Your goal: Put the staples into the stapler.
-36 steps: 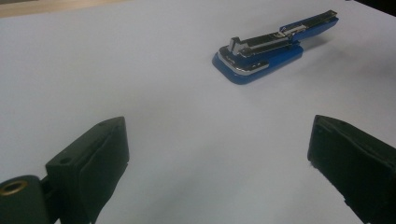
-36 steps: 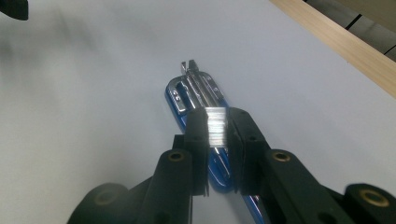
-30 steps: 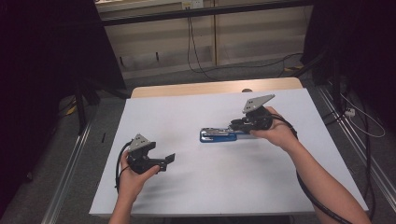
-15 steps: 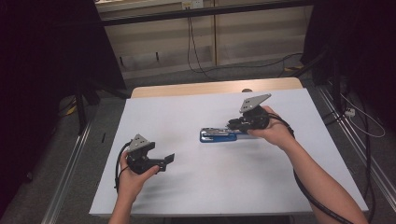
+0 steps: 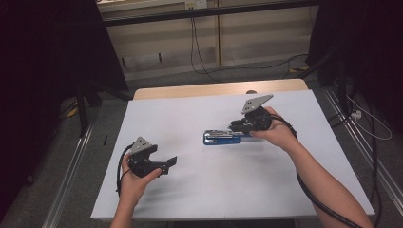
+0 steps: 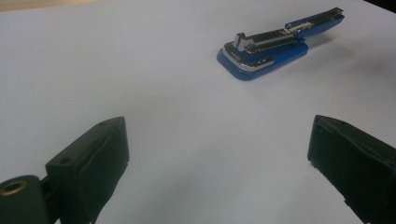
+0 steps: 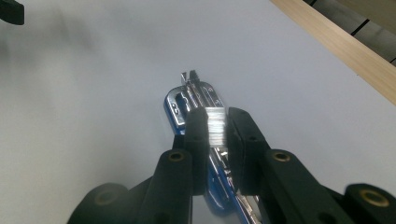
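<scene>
bright white table (image 5: 199,190), dark surroundings, glare on the staples (image 7: 215,122), soft focus.

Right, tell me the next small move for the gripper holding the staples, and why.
Probably lower the right gripper a little: its jaws are shut on a silvery strip of staples just above the open blue stapler and its metal channel. The left gripper stands open, well apart, on the white table.

Stapler (image 6: 275,51): glossy blue plastic w/ shiny chrome metal; matt white table (image 5: 199,123).
</scene>
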Tool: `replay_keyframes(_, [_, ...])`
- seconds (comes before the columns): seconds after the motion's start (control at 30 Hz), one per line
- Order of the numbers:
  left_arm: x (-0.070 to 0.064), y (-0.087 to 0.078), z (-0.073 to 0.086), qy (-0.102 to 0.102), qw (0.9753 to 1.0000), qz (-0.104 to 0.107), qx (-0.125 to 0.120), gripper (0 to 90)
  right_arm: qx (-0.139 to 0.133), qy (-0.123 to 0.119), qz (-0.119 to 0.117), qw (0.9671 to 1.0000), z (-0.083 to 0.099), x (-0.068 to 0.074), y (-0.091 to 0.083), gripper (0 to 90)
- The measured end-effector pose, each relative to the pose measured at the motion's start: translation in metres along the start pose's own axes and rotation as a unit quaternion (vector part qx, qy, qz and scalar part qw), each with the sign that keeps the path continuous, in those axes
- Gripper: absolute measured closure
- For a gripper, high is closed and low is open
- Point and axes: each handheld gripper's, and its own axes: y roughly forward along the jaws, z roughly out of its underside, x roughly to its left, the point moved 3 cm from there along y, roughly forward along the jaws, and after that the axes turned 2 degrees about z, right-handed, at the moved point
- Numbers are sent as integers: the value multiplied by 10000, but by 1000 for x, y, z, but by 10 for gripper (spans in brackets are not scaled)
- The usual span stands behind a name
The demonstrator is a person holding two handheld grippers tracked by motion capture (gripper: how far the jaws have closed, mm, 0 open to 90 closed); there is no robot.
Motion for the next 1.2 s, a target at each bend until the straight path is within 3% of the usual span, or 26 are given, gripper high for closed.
replay_keyframes(1.2, [1,-2,1,-22,10000,-27,-16,56,63,-158,-151,9997,-10,-2,17,797])
